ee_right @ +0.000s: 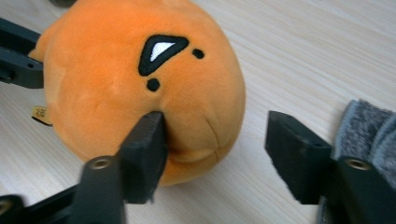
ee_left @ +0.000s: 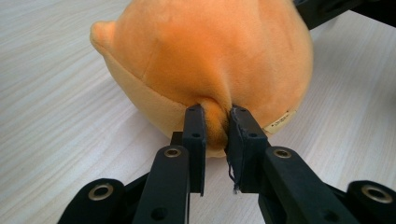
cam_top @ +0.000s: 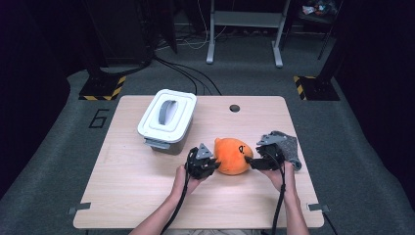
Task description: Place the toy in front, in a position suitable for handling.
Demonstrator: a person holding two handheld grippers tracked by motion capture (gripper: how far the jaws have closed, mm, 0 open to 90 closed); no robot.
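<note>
The orange plush toy sits right of centre in the high view, on the wooden table, squarely between the two tools. The left gripper is clamped on a pinch of its fur. The right gripper stands open, one jaw against the toy's lower front, the other beside a grey cloth.

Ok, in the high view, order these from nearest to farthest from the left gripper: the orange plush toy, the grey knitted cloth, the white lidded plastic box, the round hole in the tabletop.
From the left gripper:
1. Orange plush toy, pinched in its jaws, just to its right.
2. White lidded plastic box, behind it, slightly left.
3. Round hole in the tabletop and grey knitted cloth at the right edge: too close to call.
</note>
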